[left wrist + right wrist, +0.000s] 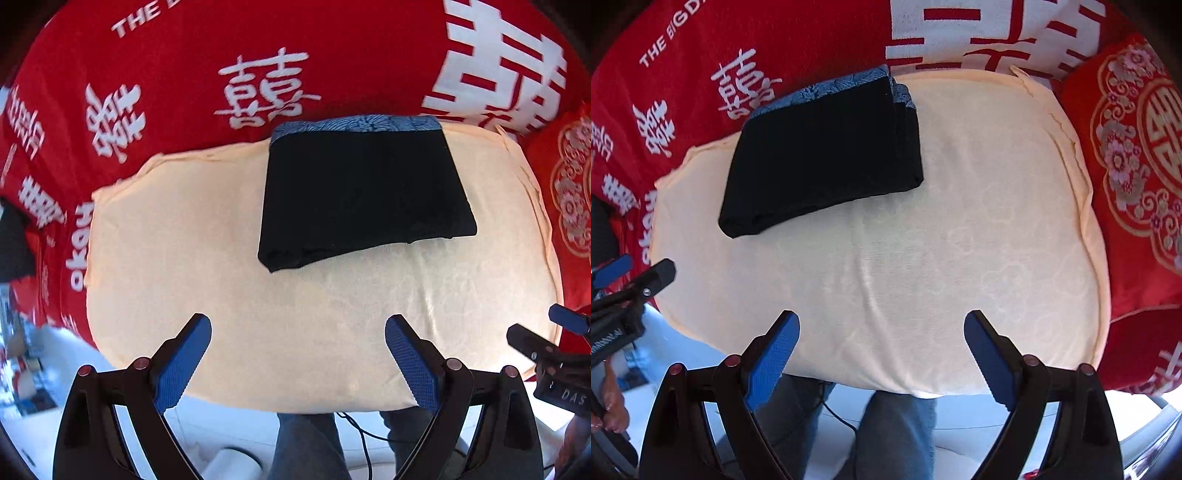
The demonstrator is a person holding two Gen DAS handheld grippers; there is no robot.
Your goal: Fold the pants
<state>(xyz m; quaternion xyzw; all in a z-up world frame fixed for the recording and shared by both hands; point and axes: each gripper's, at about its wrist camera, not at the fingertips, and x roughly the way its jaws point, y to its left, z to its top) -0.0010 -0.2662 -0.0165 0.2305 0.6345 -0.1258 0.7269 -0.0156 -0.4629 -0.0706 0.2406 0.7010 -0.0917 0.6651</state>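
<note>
The black pants (364, 199) lie folded into a compact rectangle with a blue patterned waistband at the far edge, on a cream cloth (229, 266). In the right wrist view the pants (827, 155) sit at the upper left of the cream cloth (960, 236). My left gripper (298, 328) is open and empty, held above the cloth's near part, well short of the pants. My right gripper (882, 325) is open and empty above the near edge of the cloth. Each gripper shows at the other view's edge: the right gripper (546, 332) at right, the left gripper (631, 275) at left.
A red blanket with white characters (184, 85) covers the surface behind and left of the cream cloth. A red embroidered cushion (1137, 155) lies at the right. The person's jeans-clad legs (897, 435) and a black cable on a white floor show below the near edge.
</note>
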